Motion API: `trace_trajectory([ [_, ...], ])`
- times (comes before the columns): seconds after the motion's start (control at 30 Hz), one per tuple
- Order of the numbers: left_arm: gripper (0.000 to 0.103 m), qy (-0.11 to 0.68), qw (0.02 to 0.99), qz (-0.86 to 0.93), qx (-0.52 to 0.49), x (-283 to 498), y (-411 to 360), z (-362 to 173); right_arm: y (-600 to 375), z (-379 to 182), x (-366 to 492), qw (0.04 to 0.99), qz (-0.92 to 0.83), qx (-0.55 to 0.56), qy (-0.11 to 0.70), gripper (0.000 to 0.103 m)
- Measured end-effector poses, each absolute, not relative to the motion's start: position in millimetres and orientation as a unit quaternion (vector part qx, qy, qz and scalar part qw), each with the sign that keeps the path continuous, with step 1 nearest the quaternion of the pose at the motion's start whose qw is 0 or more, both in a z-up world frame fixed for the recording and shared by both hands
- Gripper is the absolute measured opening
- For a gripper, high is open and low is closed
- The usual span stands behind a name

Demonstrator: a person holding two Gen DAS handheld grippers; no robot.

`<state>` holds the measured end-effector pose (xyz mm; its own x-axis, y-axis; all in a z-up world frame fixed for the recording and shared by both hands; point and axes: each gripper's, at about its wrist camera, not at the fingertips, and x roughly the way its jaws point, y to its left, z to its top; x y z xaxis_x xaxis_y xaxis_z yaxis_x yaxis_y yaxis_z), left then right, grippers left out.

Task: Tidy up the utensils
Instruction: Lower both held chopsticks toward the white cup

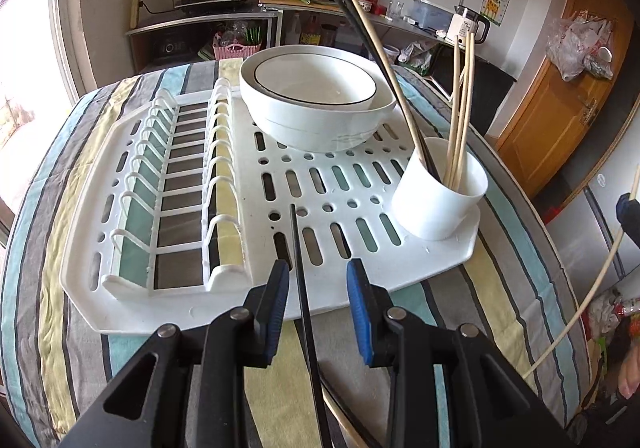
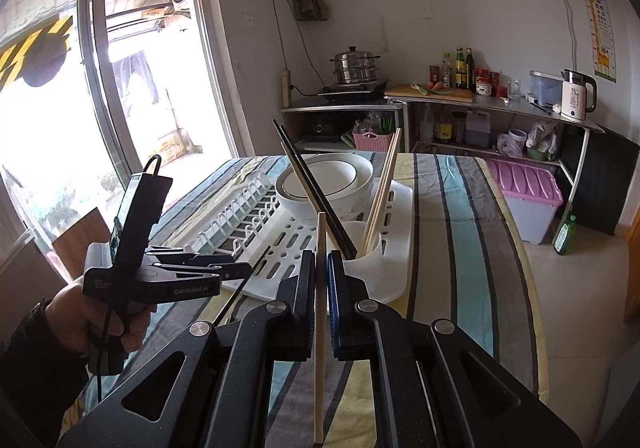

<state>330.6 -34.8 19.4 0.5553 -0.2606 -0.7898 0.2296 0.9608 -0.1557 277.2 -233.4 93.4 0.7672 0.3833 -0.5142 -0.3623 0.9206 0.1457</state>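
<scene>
In the left wrist view my left gripper (image 1: 318, 284) stands open around a black chopstick (image 1: 304, 288); neither blue pad presses on it. Its far tip reaches over the white drainer tray (image 1: 436, 260). A white cup (image 1: 440, 188) on the tray's right corner holds several pale and black chopsticks. In the right wrist view my right gripper (image 2: 320, 260) is shut on a pale wooden chopstick (image 2: 320, 328) that stands upright between the pads. A hand holds the left gripper (image 2: 240, 266) low at the left, over the black chopstick (image 2: 236, 296). The cup (image 2: 372, 260) sits just beyond my right fingers.
Stacked white bowls (image 1: 316, 100) sit at the tray's far side, with a plate rack (image 1: 176, 200) on its left. A striped cloth (image 2: 460, 248) covers the table. A pink-lidded box (image 2: 528, 196) and a green bottle (image 2: 564, 234) stand on the floor at the right.
</scene>
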Motion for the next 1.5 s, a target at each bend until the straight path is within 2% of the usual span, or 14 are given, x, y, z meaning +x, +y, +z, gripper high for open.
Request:
trace_trajectory([
  [0.27,0.03,0.472,0.872,-0.126,-0.015,353,-39,4,-236,92,284,0.94,0.197,0.021,0.279,0.006],
  [0.47,0.007,0.472,0.873,-0.119,-0.011,355,-39,2,-237,92,287,0.94,0.198,0.022,0.279,0.006],
  [0.57,0.003,0.462,0.878,-0.124,-0.013,350,-38,9,-236,92,287,0.94,0.198,0.021,0.278,0.006],
  [0.87,0.003,0.456,0.879,-0.139,-0.005,343,-41,20,-233,94,287,0.94,0.197,0.021,0.278,0.006],
  [0.93,0.008,0.469,0.873,-0.134,-0.015,351,-38,15,-234,95,287,0.94,0.197,0.021,0.278,0.006],
  [1.0,0.017,0.475,0.87,-0.127,-0.019,357,-37,9,-233,95,288,0.94,0.197,0.019,0.278,0.006],
  [1.03,0.018,0.479,0.868,-0.126,-0.019,359,-37,7,-233,95,288,0.94,0.197,0.019,0.278,0.006],
  [1.23,0.017,0.492,0.863,-0.115,-0.012,368,-38,-4,-233,96,288,0.94,0.196,0.02,0.279,0.006],
  [1.27,0.009,0.49,0.864,-0.114,-0.009,368,-38,-4,-233,95,289,0.94,0.196,0.02,0.279,0.006],
  [1.3,0.006,0.488,0.865,-0.114,-0.009,367,-39,-3,-233,95,289,0.94,0.196,0.02,0.279,0.006],
  [1.5,0.005,0.463,0.878,-0.122,-0.018,351,-34,17,-234,99,287,0.941,0.194,0.022,0.275,0.006],
])
